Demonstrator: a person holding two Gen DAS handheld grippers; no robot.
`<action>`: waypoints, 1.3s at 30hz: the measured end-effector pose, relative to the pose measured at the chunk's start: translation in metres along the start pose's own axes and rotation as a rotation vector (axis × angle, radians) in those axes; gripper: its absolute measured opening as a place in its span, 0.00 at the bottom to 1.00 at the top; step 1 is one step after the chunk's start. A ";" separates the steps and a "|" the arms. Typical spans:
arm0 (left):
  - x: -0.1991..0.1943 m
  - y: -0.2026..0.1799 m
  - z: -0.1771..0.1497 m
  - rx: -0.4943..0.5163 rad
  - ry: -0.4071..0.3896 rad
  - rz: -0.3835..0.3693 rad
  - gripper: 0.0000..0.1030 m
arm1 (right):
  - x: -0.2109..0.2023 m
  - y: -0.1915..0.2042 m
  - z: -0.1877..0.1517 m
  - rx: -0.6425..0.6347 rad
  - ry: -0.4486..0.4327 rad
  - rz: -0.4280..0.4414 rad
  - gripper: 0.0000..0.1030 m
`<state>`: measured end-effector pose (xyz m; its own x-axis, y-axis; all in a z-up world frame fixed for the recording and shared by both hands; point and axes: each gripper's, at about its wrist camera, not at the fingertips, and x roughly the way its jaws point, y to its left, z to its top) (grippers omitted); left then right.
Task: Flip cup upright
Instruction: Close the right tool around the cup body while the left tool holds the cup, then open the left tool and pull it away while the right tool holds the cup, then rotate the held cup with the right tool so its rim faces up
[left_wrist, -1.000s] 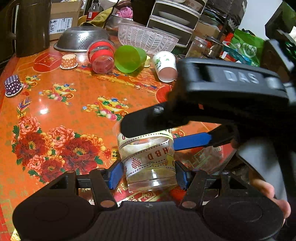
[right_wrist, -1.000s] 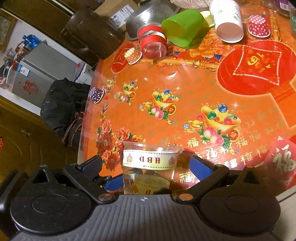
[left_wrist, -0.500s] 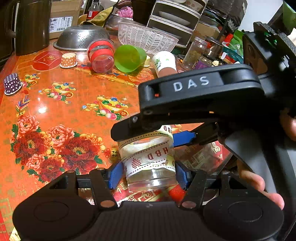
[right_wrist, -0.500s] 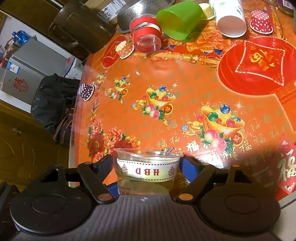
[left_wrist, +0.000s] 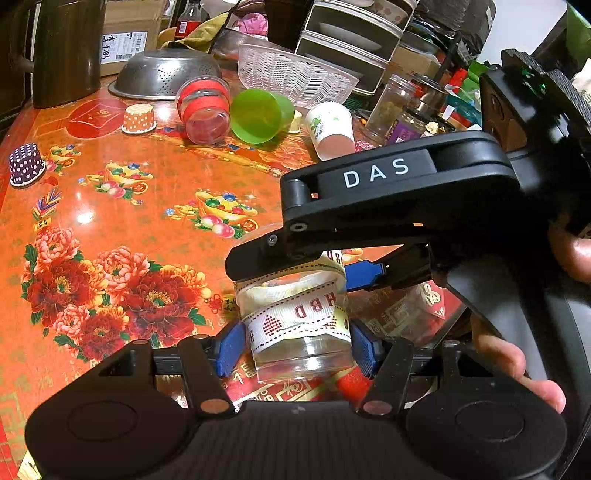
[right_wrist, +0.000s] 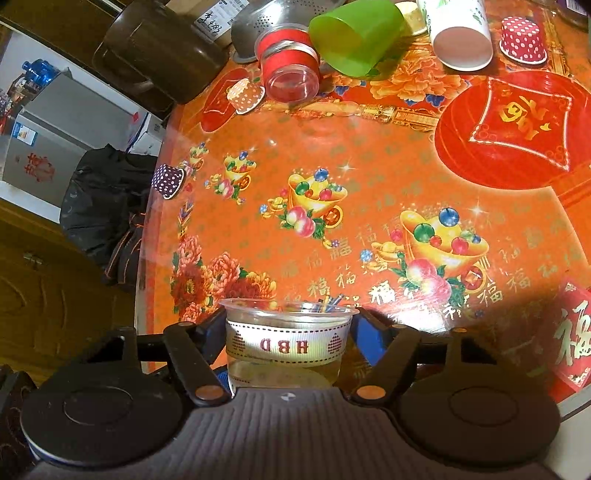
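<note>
The clear cup (left_wrist: 295, 321) is clamped between the left hand-held gripper (left_wrist: 295, 349) pads and gripped higher by the right hand-held gripper (right_wrist: 288, 343) — opposed pulls could crush it

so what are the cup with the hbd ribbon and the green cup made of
HBD cup: apparently thin clear glossy plastic; the tablecloth shows through its wall, with a woven-looking ribbon around it. Green cup: likely opaque, smooth plastic, uniformly coloured with a soft sheen.

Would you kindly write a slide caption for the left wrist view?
Both grippers, left and right, flank the clear ribbon-wrapped cup above the orange floral table.
</note>
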<state>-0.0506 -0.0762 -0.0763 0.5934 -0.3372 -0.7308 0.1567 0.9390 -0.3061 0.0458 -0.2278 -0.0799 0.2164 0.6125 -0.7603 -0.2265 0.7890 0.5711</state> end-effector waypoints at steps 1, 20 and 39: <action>0.000 0.000 0.000 -0.002 -0.002 0.001 0.63 | 0.000 0.000 0.000 0.000 -0.001 0.001 0.69; -0.033 0.004 -0.028 0.091 -0.013 0.040 0.93 | -0.003 0.001 -0.002 0.017 -0.016 0.031 0.66; -0.123 0.115 -0.043 -0.205 -0.348 0.034 0.93 | -0.049 0.036 -0.078 -0.488 -0.812 -0.147 0.66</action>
<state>-0.1391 0.0698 -0.0479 0.8327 -0.2301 -0.5037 -0.0075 0.9048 -0.4258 -0.0472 -0.2332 -0.0466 0.8251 0.5002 -0.2627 -0.4754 0.8659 0.1555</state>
